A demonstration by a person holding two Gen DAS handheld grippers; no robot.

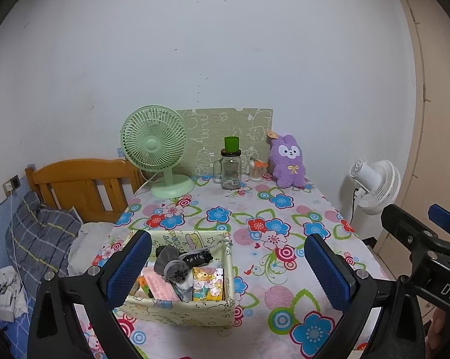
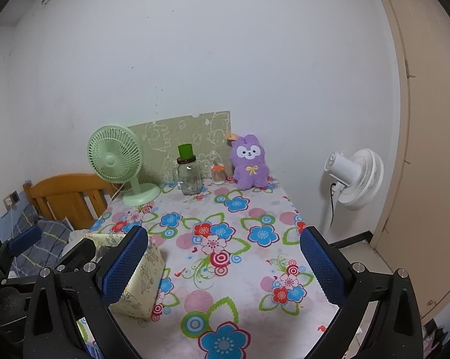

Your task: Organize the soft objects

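Both grippers — left gripper (image 1: 227,264) and right gripper (image 2: 224,261) — hover spread wide, holding nothing, their blue pads mesh-textured. A fuzzy purple plush (image 1: 287,161) sits upright at the floral tablecloth's (image 1: 284,209) far edge against the white wall — well apart from the near-left fabric box (image 1: 177,311) holding a grey sock (image 1: 169,261).

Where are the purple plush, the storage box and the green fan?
purple plush (image 1: 287,161): left wrist view, on its belly.
storage box (image 1: 177,314): left wrist view, on its front wall.
green fan (image 2: 114,158): right wrist view, on its grille.
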